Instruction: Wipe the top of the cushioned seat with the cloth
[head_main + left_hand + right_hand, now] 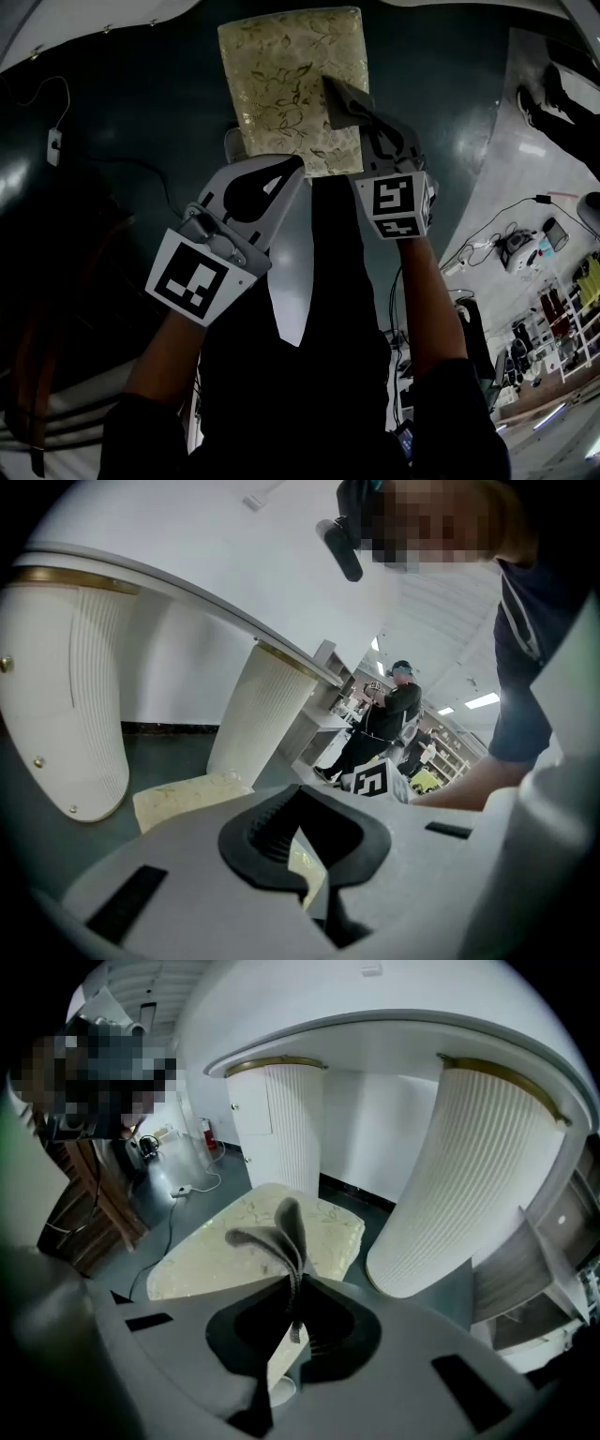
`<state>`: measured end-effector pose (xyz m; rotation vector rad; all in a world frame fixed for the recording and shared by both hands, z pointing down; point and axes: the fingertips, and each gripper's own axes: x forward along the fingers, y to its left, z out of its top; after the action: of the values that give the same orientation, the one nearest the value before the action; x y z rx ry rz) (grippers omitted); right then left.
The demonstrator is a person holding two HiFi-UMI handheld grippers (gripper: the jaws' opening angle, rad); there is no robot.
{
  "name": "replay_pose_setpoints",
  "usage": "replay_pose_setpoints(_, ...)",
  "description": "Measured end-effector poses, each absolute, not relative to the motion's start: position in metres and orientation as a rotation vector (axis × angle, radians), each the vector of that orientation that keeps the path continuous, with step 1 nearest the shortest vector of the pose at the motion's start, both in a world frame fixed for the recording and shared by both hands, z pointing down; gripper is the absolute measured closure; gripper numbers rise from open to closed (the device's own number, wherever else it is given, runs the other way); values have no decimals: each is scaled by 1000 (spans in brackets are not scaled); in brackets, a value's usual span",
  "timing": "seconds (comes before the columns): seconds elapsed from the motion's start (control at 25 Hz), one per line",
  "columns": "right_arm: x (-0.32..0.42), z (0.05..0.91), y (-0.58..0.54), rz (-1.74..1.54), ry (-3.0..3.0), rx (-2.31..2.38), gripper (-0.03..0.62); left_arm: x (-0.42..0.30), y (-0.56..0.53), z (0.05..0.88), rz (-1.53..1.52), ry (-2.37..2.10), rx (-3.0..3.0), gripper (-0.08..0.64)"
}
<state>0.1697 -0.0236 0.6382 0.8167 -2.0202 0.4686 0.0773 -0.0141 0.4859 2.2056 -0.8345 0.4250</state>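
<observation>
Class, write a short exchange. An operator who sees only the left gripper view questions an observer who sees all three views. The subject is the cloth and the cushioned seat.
Operator: I can see part of the seat but no cloth. Where is it?
Observer: The right claw is shut on the grey cloth, which sticks out past its tips.
Operator: Is it over the seat yet?
Observer: Yes. In the head view it overlaps the right side of the cushioned seat. I cannot tell whether it touches the top.
</observation>
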Motion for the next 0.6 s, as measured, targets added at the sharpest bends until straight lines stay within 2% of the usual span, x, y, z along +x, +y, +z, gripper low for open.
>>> replay_pose_setpoints(0.6, -24, 622, 31, 455, -2143, 589, 560, -82, 23, 476, 355, -1044, 2112, 552)
